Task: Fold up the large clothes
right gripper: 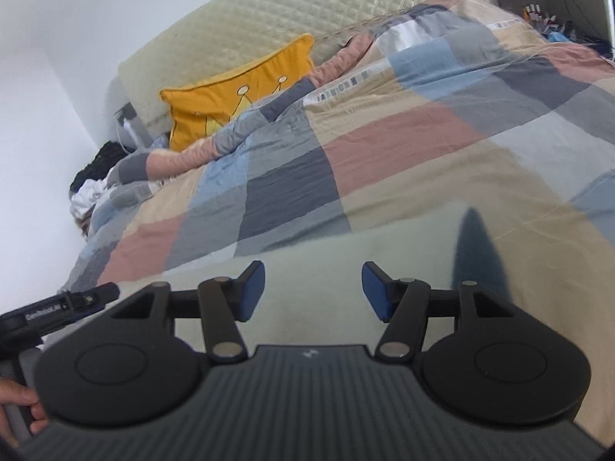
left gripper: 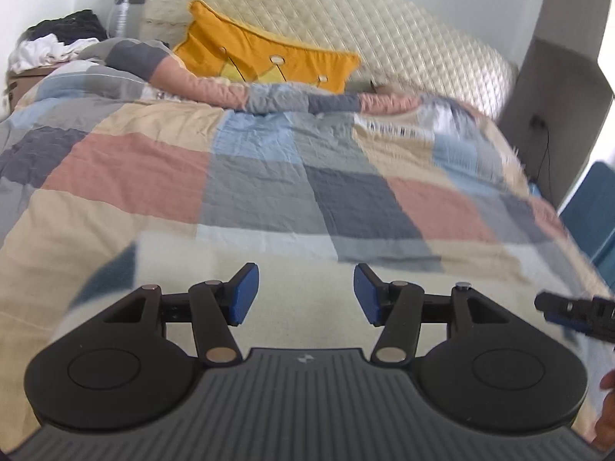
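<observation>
Your left gripper (left gripper: 306,294) and right gripper (right gripper: 313,292) both hover over a pale cream fabric garment (left gripper: 292,284) spread at the near edge of the bed, at six o'clock in each view. Both pairs of blue-padded fingers (left gripper: 244,294) stand apart, clamping nothing. The garment lies on a checked patchwork quilt in blue, grey, pink and beige (left gripper: 246,176).

To fold well, bring each gripper down to an outer edge of the cloth, pinch one layer only, and lift both sides evenly.

At eleven o'clock, a brown cardboard box (left gripper: 23,77) seems to hold crumpled black and white clothes (left gripper: 57,42). A mustard crown-shaped cushion (left gripper: 250,53) leans at twelve.
</observation>
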